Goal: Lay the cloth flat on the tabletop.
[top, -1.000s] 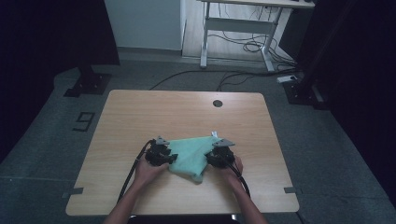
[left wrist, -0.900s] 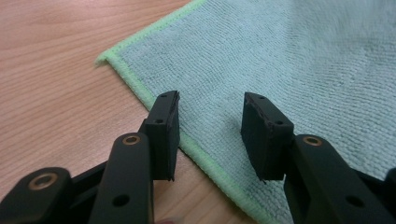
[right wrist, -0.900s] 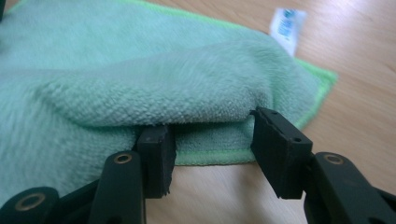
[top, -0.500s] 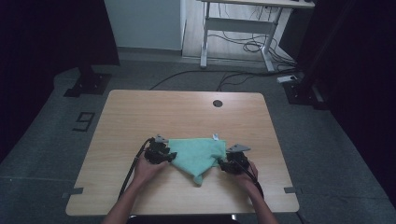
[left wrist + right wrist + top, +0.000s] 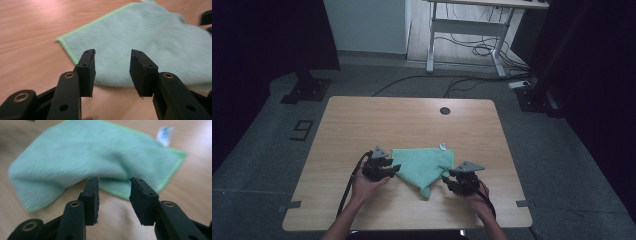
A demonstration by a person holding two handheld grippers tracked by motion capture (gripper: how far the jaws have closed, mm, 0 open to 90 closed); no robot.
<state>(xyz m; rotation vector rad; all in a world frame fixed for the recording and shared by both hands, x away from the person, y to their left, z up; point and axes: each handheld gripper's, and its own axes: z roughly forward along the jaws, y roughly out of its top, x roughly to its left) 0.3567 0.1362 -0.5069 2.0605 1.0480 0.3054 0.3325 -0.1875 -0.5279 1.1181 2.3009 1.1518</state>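
Observation:
A green cloth (image 5: pixel 424 164) lies flat on the wooden table (image 5: pixel 412 120), folded to a point at its near edge, with a small white tag (image 5: pixel 443 147) at its far right corner. My left gripper (image 5: pixel 395 169) sits at the cloth's left edge, open with nothing between its jaws. In the left gripper view (image 5: pixel 112 56) the cloth (image 5: pixel 150 42) lies just past the fingertips. My right gripper (image 5: pixel 447 180) is off the cloth's right near side; its jaws have just been closing with nothing between them. In the right gripper view (image 5: pixel 113 181) the cloth (image 5: pixel 87 152) and tag (image 5: pixel 163 132) lie beyond.
A round cable hole (image 5: pixel 444 110) is in the table's far middle. Beyond the table stand a desk frame (image 5: pixel 462 30) with cables on the floor and a black stand base (image 5: pixel 304 90) at the far left.
Both grippers have come off the cloth. The right one drew back to the right and toward the near edge; the left one shifted slightly. The cloth now lies flatter, with a point at its near side.

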